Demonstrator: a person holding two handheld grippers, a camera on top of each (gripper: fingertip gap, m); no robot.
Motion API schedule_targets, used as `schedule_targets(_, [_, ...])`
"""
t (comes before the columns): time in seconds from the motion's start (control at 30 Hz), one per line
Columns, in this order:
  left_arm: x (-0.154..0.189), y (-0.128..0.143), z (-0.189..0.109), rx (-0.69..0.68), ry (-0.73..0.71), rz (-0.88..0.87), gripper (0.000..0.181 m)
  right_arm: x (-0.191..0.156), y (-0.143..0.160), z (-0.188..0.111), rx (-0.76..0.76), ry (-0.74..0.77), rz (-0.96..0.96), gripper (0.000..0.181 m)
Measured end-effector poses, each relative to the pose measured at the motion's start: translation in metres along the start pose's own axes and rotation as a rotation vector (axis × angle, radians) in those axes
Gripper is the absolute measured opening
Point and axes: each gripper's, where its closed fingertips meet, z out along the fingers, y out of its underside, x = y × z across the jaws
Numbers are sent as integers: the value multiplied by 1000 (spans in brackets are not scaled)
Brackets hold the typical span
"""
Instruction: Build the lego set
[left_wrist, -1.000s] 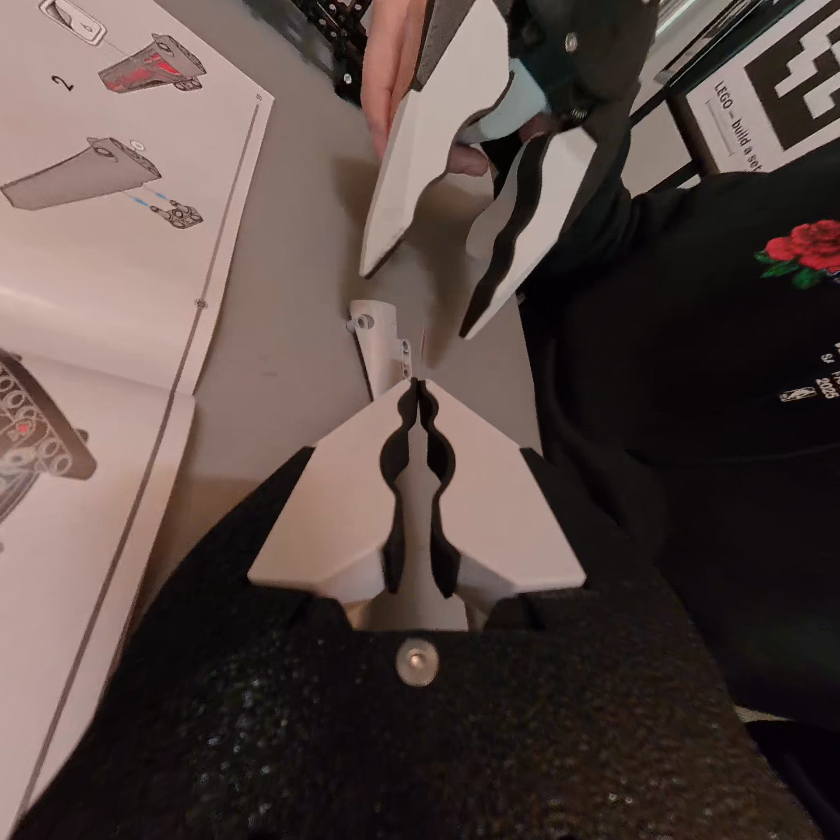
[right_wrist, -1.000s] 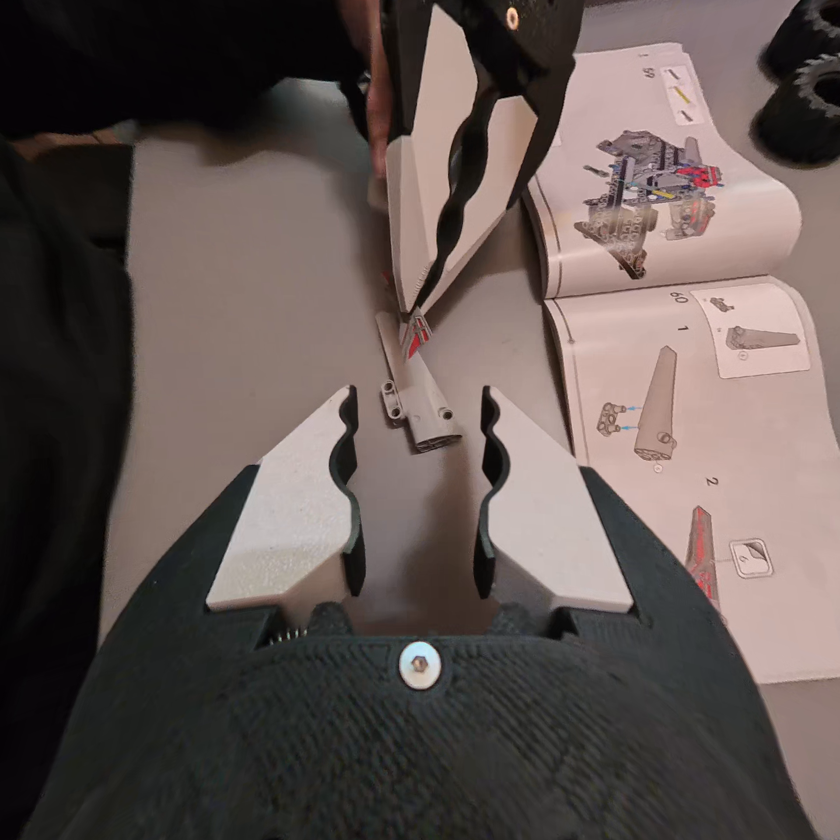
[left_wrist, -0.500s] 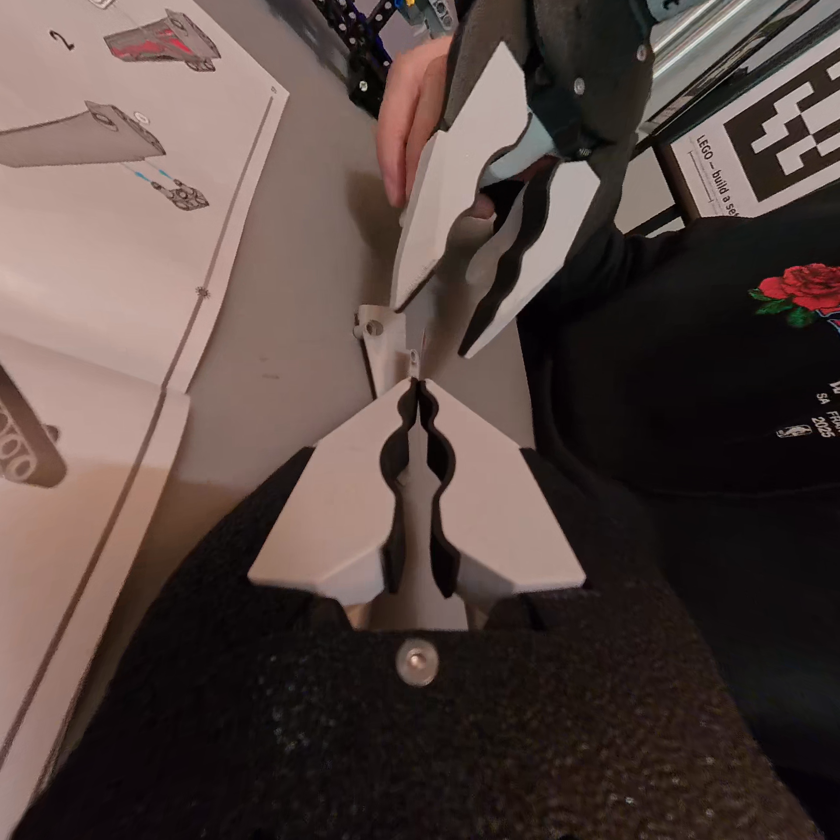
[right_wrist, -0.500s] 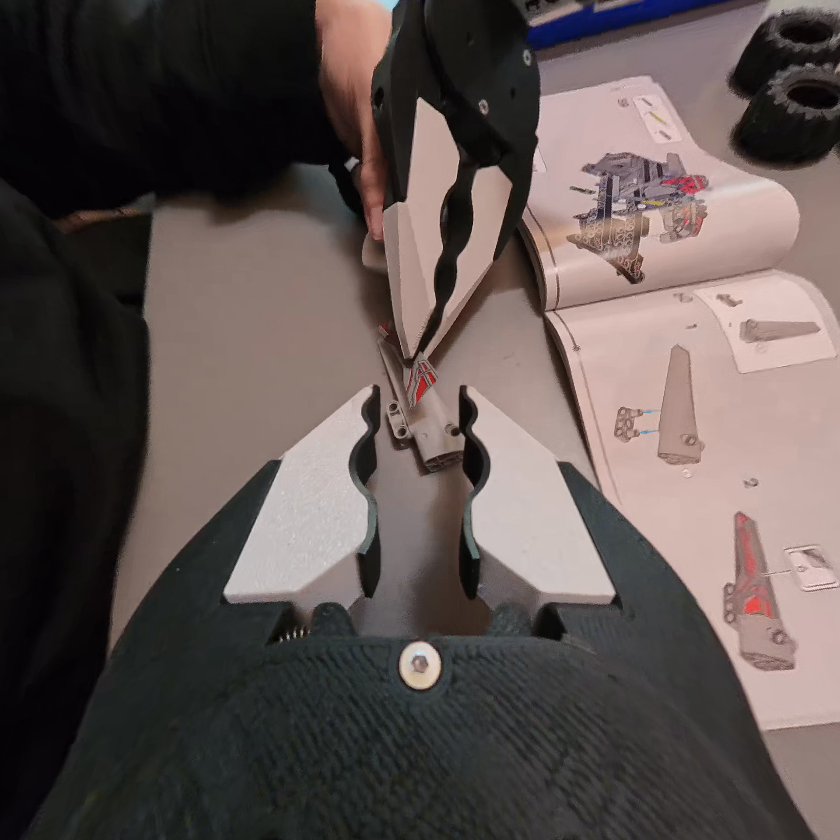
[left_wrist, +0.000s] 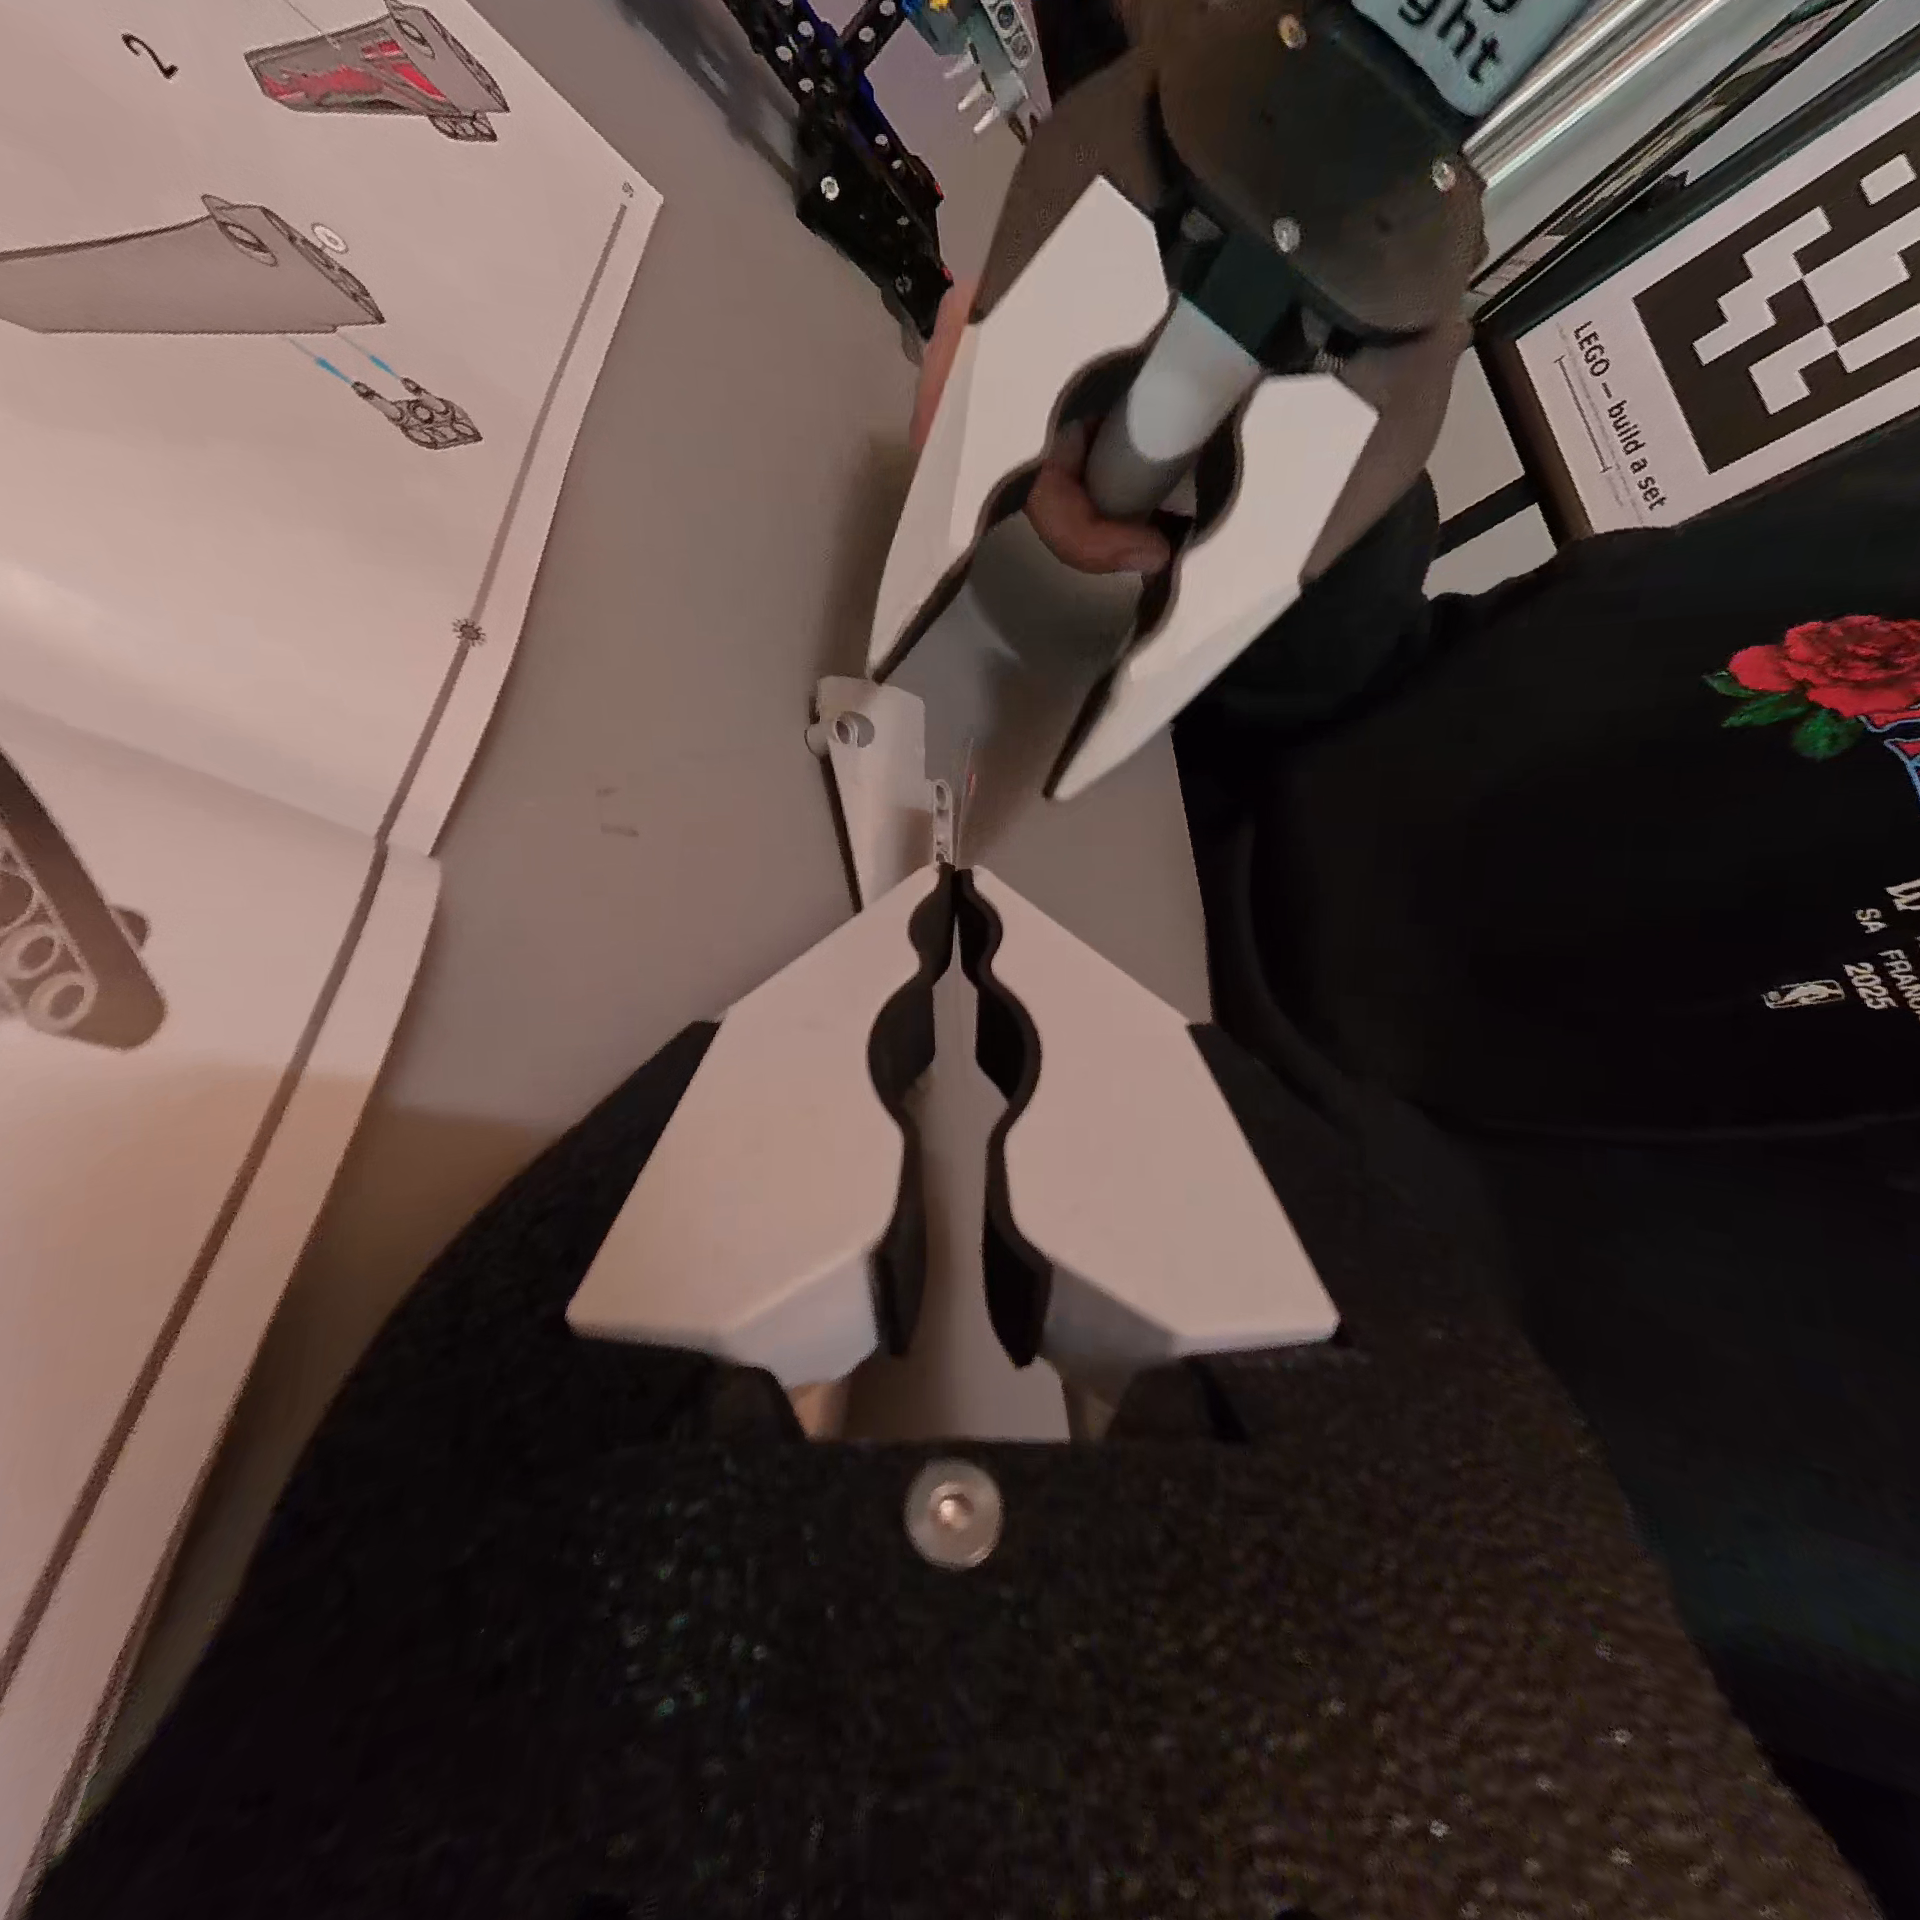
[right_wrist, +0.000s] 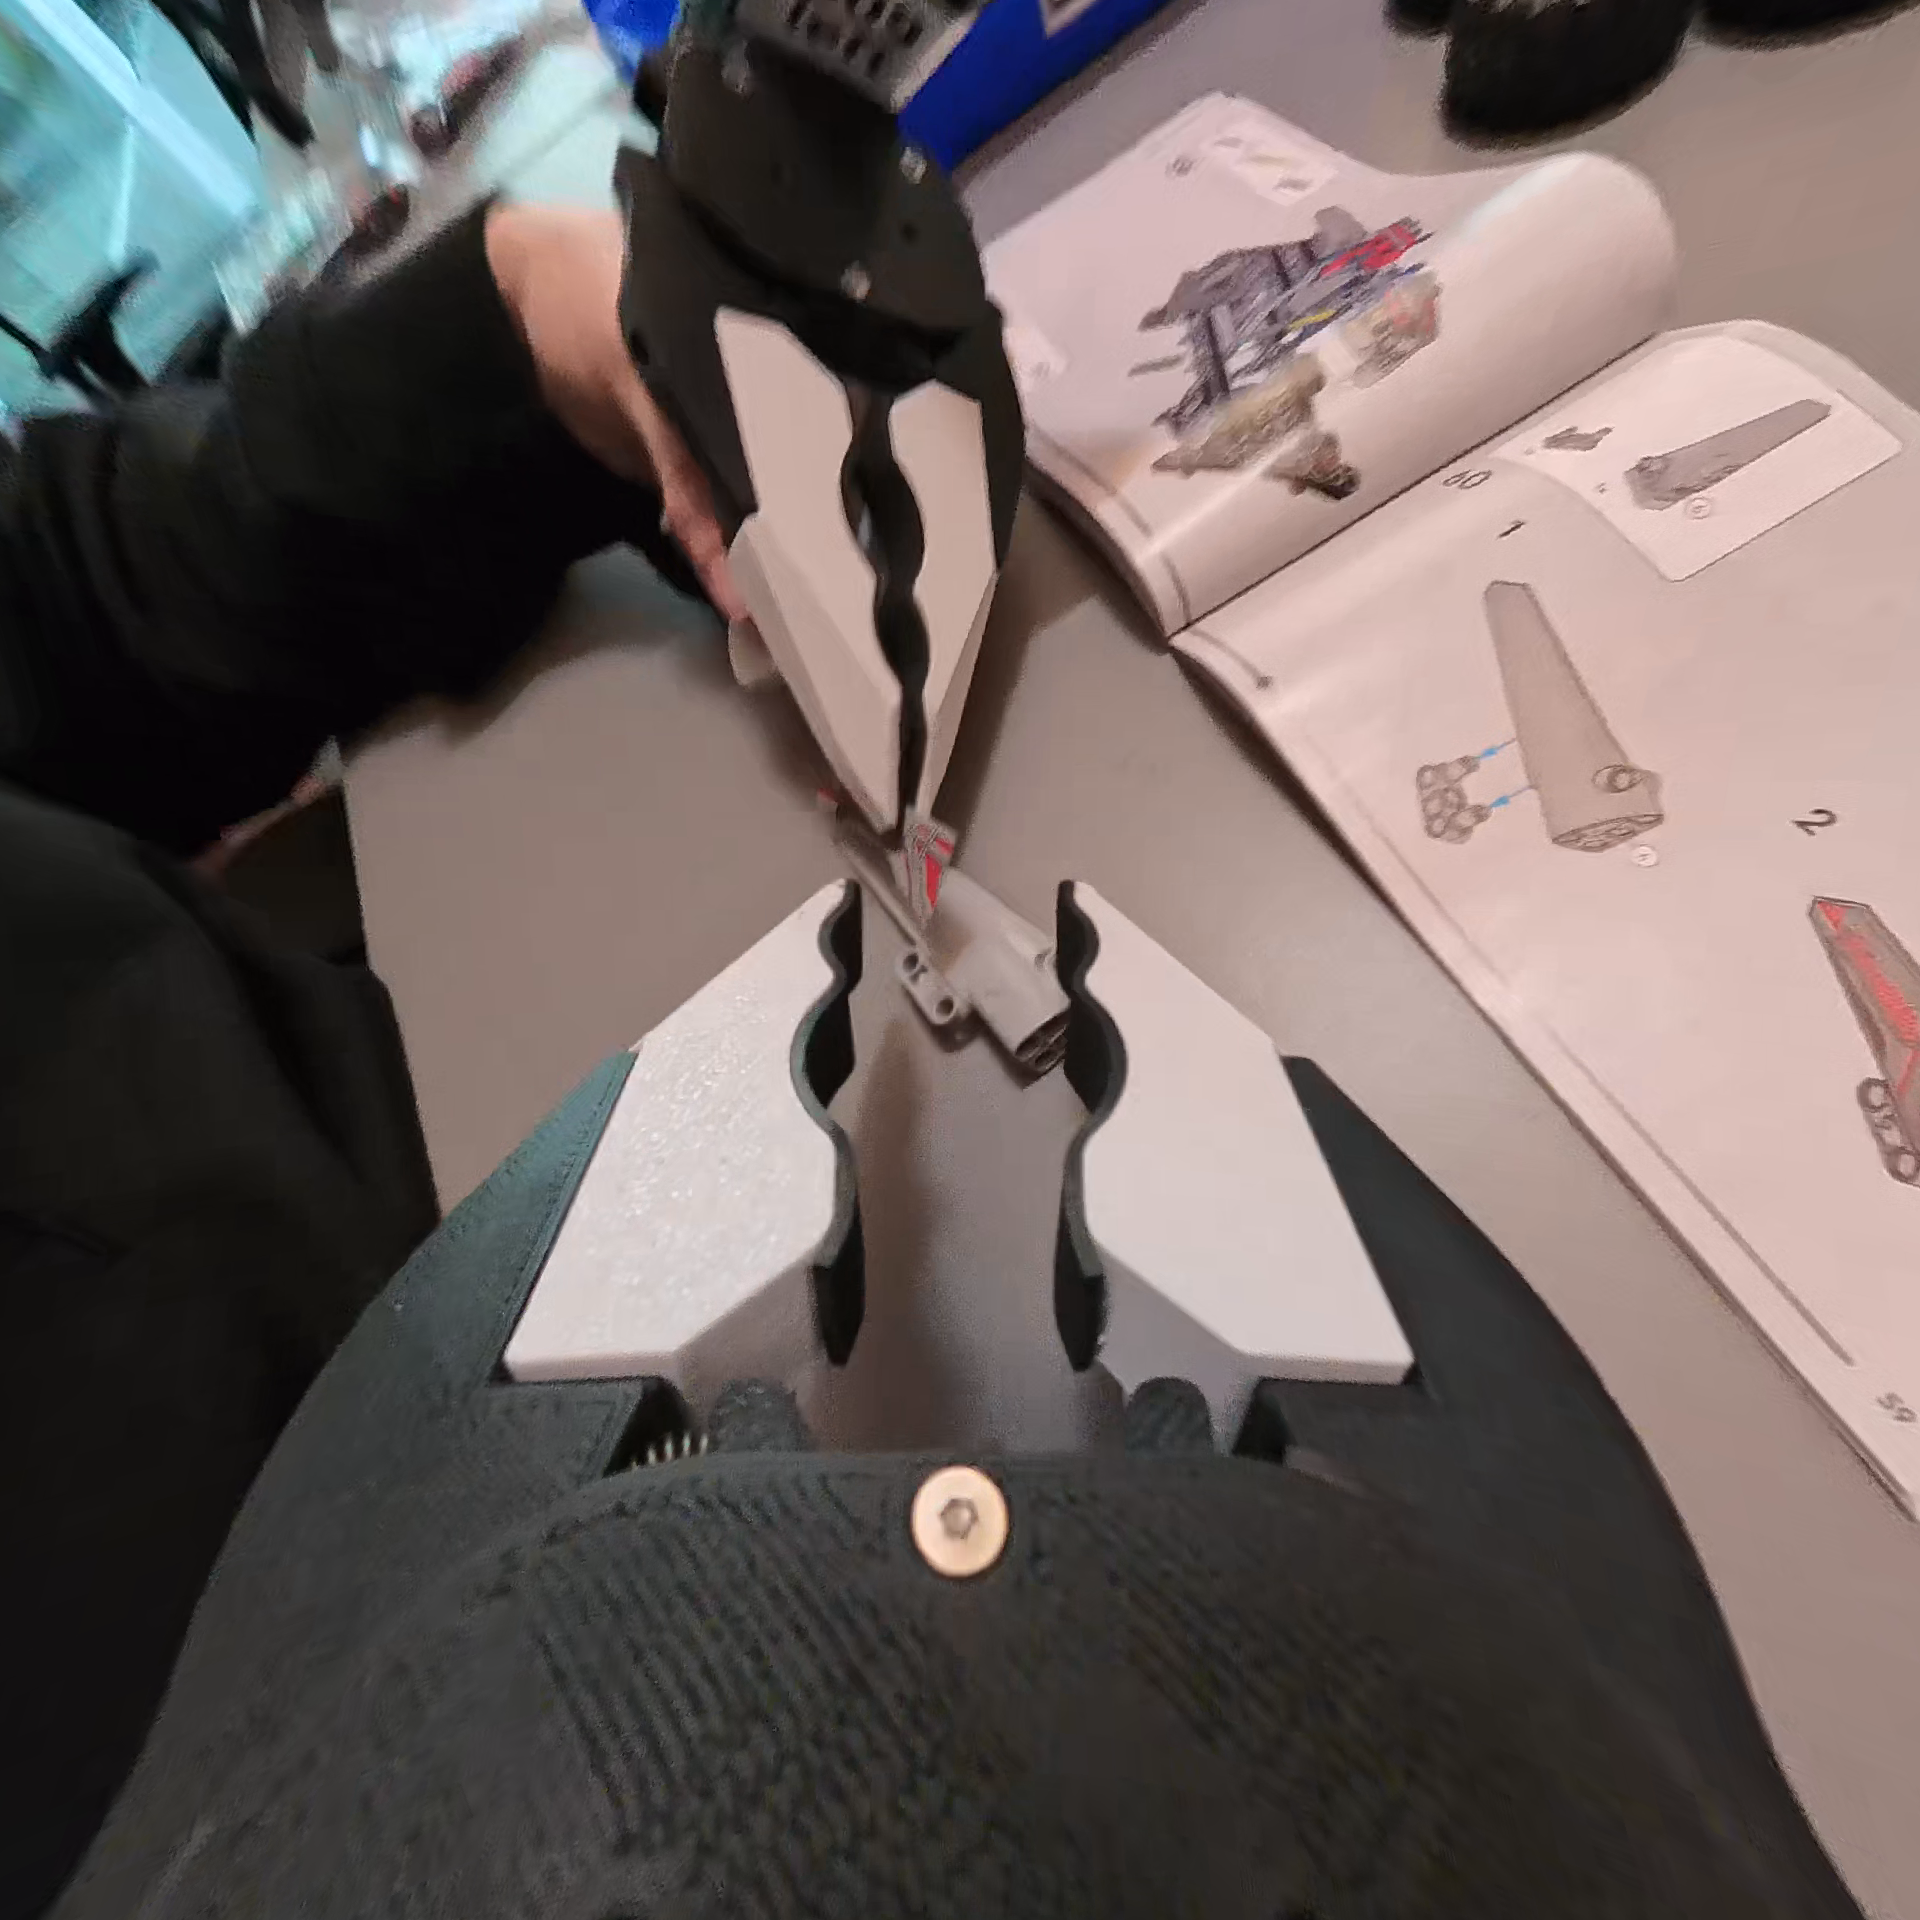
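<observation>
- Left wrist view: where its tips meet, the left hand-held gripper (left_wrist: 948, 878) pinches the narrow end of a grey wedge-shaped piece (left_wrist: 878, 774) lying on the desk (left_wrist: 665, 727); the instruction booklet (left_wrist: 260, 520) lies alongside.
- Right wrist view: the right hand-held gripper (right_wrist: 958, 899) stands wide, its fingers flanking the piece's (right_wrist: 987, 951) broad end without touching.

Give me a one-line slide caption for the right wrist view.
Open right gripper closes in on the wide end of a grey tapered panel while the shut left gripper pinches its stickered tip beside the instruction booklet.
</observation>
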Motion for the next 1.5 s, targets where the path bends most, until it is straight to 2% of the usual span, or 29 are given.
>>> schedule_targets(0.1, [0,1,1,-9,6,-10,0,3,15,1,-78,89,-107,42])
schedule_targets(0.17, [0,1,1,-10,6,-11,0,3,16,0,-67,145,-133,44])
schedule_targets(0.3, [-1,1,1,-10,10,-22,0,-9,18,-1,-27,126,-204,46])
schedule_targets(0.6, [-3,2,5,-40,23,-44,0,8,26,-6,-103,146,-394,42])
schedule_targets(0.73, [-4,0,6,-48,28,-43,0,11,16,-5,-55,153,-450,37])
schedule_targets(0.83, [-4,0,6,-52,31,-38,0,7,5,-8,-9,99,-380,31])
schedule_targets(0.93, [-6,-1,6,-46,22,-41,0,1,1,-8,-14,-10,-217,31])
schedule_targets(1.13, [-7,-2,6,-42,6,-34,0,11,-5,-3,-18,-98,-8,27])
schedule_targets(1.5, [-8,-2,6,-29,-16,-29,0,6,-5,5,-86,-253,35,12])
